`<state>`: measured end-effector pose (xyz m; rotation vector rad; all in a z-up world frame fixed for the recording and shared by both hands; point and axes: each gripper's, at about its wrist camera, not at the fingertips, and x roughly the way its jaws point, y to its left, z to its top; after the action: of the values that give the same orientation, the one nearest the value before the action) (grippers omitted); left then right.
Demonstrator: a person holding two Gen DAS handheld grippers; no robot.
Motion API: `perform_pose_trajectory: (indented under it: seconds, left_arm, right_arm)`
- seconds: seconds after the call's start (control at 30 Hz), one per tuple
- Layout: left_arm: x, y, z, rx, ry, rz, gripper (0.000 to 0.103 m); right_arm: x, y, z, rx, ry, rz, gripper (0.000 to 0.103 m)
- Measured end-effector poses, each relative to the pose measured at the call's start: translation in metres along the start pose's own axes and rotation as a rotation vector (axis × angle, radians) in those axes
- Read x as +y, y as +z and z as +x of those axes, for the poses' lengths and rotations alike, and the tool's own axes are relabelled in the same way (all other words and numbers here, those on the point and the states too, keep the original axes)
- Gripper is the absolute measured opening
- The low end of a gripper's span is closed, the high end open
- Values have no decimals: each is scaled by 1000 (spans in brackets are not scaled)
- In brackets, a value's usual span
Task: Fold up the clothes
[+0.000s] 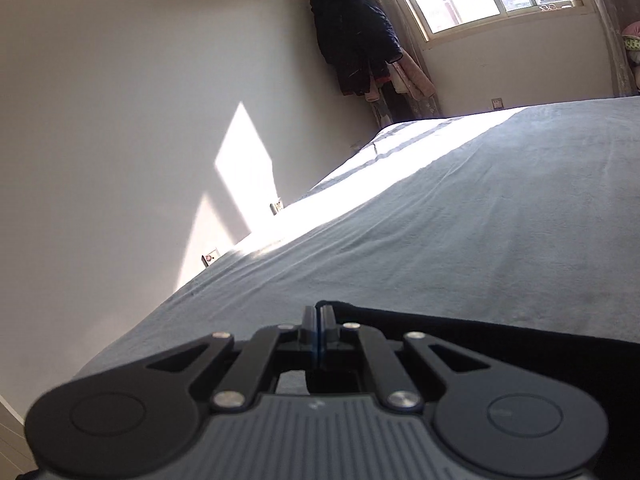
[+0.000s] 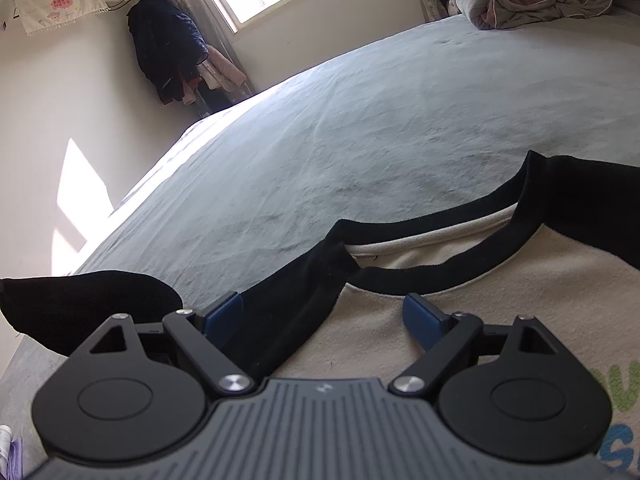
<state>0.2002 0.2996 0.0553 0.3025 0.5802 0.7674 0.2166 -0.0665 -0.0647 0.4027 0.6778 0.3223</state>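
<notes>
Two grippers over the bed [image 2: 360,120]: left gripper [image 1: 319,322], jaws fully closed at the black edge of the sweatshirt [image 2: 500,292]; any grip unclear. Right gripper [image 2: 326,316], jaws wide, straddles its shoulder.

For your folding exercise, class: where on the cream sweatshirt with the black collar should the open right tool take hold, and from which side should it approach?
Grip the black shoulder seam beside the collar on the sweatshirt, a judgement. It lies flat on the bed, so come down from above at the near side, where the right tool stands open over that seam. The ridge there gives the pads an edge to pinch.
</notes>
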Motion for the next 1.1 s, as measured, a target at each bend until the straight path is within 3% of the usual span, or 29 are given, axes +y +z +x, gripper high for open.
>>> perform_pose_trajectory:
  seconds: [0.3, 0.47, 0.6, 0.83, 0.93, 1.1]
  left_arm:
    - [-5, 30, 37, 120, 169, 205, 1]
    - [-7, 20, 66, 266, 214, 298, 1]
    - [-7, 4, 76, 332, 238, 371, 2]
    - [-2, -18, 97, 526, 210, 454, 3]
    - [-3, -22, 99, 528, 229, 476, 5]
    - [-7, -8, 90, 500, 149, 379, 20]
  right_arm:
    - [13, -4, 4, 6, 25, -64, 90]
    - [15, -7, 6, 10, 23, -77, 90]
    - [14, -7, 7, 11, 24, -73, 90]
    - [15, -8, 9, 14, 20, -77, 90]
    - [15, -8, 9, 14, 18, -78, 90]
    - [16, -9, 9, 14, 15, -82, 90]
